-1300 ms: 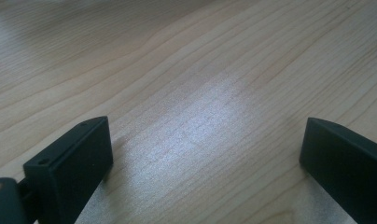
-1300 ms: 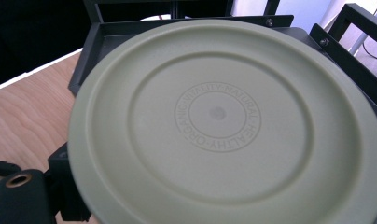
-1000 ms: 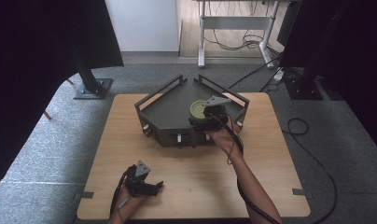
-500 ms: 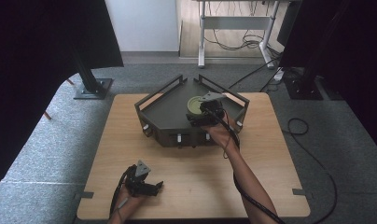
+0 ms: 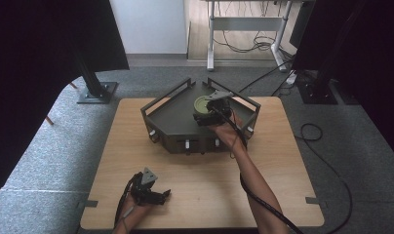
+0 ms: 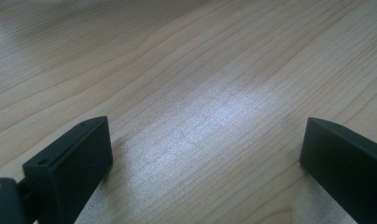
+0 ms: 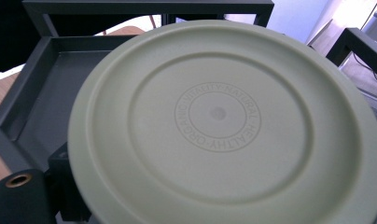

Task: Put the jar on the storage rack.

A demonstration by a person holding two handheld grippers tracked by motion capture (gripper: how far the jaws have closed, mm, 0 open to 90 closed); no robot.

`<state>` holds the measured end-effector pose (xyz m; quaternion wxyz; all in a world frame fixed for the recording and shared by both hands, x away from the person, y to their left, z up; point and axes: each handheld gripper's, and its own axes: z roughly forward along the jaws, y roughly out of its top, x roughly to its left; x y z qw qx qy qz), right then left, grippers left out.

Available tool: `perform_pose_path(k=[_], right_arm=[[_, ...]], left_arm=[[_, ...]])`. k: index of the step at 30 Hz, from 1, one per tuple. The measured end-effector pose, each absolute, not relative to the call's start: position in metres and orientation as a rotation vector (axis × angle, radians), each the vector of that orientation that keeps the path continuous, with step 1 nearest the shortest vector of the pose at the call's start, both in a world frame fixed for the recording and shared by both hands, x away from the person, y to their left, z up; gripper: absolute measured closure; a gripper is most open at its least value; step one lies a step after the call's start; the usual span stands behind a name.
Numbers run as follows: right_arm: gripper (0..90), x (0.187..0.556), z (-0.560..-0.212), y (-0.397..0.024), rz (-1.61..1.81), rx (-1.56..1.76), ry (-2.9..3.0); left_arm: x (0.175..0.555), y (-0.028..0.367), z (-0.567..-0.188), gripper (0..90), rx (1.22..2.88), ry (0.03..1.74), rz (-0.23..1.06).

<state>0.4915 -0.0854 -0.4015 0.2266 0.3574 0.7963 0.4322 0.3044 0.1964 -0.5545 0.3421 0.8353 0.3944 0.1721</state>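
Over tray [image 5: 170,114] | right hand-held gripper [image 5: 208,114] grasping plate [image 7: 224,121], face-up | left [image 5: 153,195] released

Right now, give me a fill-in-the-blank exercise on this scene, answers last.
1. The right gripper holds a pale green ___ over the dark tray.
2. The left gripper rests on the wooden ___, jaws wide apart.
3. The raised ring of lettering on the plate includes the word ___.

Missing words: plate; table; ORGANIC

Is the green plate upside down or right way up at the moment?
Upside down: the right gripper view shows the green plate's raised foot ring and embossed base lettering facing the camera, above the dark tray.
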Motion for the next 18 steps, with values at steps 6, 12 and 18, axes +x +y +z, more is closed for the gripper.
perform_pose_path(k=[6,12,18], right_arm=[[9.4,0.503,-0.403,-0.086,1.190,0.983,2.186],[9.4,0.510,-0.404,-0.085,1.187,0.976,2.186],[9.4,0.517,-0.405,-0.083,1.165,0.975,2.194]], left_arm=[[0.304,0.196,-0.554,2.1,2.173,1.024,0.447],[0.305,0.196,-0.554,2.1,2.174,1.021,0.445],[0.305,0.197,-0.554,2.1,2.178,1.017,0.445]])
